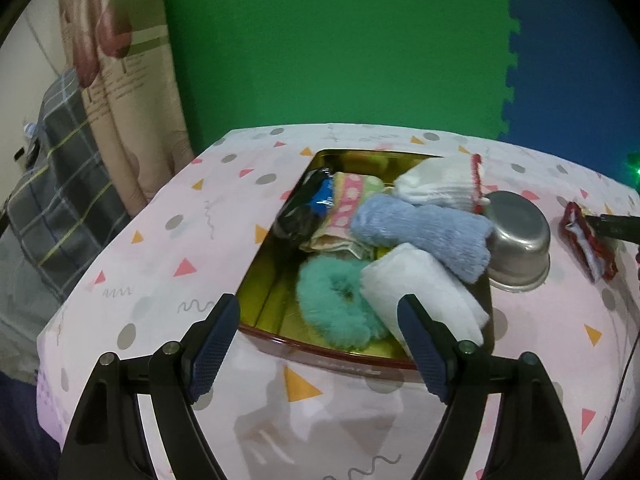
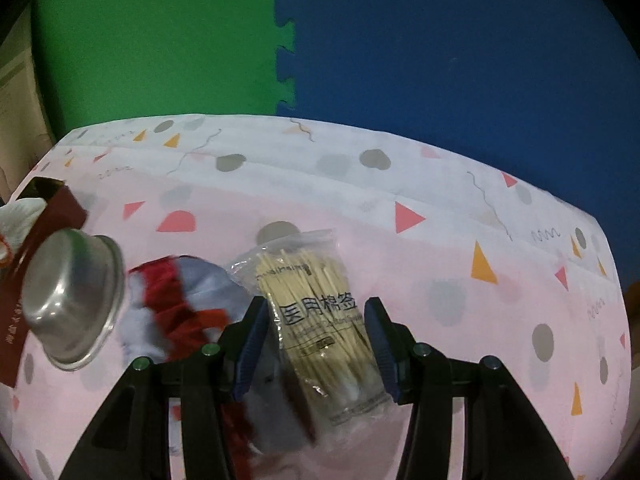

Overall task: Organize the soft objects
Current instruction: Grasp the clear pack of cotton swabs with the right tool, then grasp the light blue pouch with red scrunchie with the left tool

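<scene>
The left gripper [image 1: 318, 340] hangs with its fingers spread wide and empty above the near rim of the open tin [image 1: 256, 280], which holds a teal scrunchie [image 1: 336, 304], a white folded cloth [image 1: 424, 292], a blue fuzzy cloth [image 1: 424, 232] and a white knit glove [image 1: 440, 180]. On the pink patterned tabletop [image 2: 440, 272], the right gripper [image 2: 314, 346] has its fingers open on either side of a clear packet of cotton swabs [image 2: 316, 312]; whether they touch it is unclear. Left of it lie a red-trimmed pale cloth [image 2: 176, 296] and a tipped steel bowl [image 2: 68, 300].
</scene>
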Motion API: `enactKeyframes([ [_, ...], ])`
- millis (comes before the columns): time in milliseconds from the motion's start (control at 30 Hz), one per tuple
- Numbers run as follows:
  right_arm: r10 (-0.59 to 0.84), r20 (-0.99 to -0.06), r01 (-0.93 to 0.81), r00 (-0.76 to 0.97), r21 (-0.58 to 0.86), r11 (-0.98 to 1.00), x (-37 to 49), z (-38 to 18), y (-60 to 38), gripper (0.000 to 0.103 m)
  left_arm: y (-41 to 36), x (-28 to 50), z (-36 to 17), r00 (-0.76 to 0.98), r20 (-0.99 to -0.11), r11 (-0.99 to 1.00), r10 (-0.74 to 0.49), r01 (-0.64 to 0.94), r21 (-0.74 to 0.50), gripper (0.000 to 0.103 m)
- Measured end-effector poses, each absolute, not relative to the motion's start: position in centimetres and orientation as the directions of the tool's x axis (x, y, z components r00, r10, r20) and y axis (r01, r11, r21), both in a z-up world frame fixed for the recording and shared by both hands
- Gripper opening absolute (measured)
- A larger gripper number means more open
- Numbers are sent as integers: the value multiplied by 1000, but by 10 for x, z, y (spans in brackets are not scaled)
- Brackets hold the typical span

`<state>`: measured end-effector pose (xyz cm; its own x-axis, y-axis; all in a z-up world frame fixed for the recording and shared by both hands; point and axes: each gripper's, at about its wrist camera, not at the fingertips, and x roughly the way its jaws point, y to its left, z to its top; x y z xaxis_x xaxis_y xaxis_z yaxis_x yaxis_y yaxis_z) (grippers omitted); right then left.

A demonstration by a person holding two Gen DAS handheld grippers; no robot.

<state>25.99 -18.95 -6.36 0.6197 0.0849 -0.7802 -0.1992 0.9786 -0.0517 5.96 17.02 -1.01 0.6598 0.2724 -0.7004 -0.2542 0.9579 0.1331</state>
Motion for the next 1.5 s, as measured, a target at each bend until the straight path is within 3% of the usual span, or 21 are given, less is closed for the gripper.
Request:
enactKeyframes([
  [133, 87, -776, -188, 625, -42, 981, 262, -73, -198, 50, 165, 59, -11, 662, -698, 959, 274, -242, 147, 79],
  [433, 73, -752, -150, 656, -35, 988, 232, -75, -213, 37, 143, 58, -1, 674, -694, 967, 254, -204, 156, 79],
  [1067, -22, -751, -10, 660, -37, 999, 147, -76, -290, 37, -7, 104, 8, 611, -785, 989, -100, 149, -11, 82],
  [1500, 15, -745, 16, 667, 34, 999, 129, -79, -310, 37, -57, 178, -23, 516, -834, 978, -196, 40, -205, 81],
])
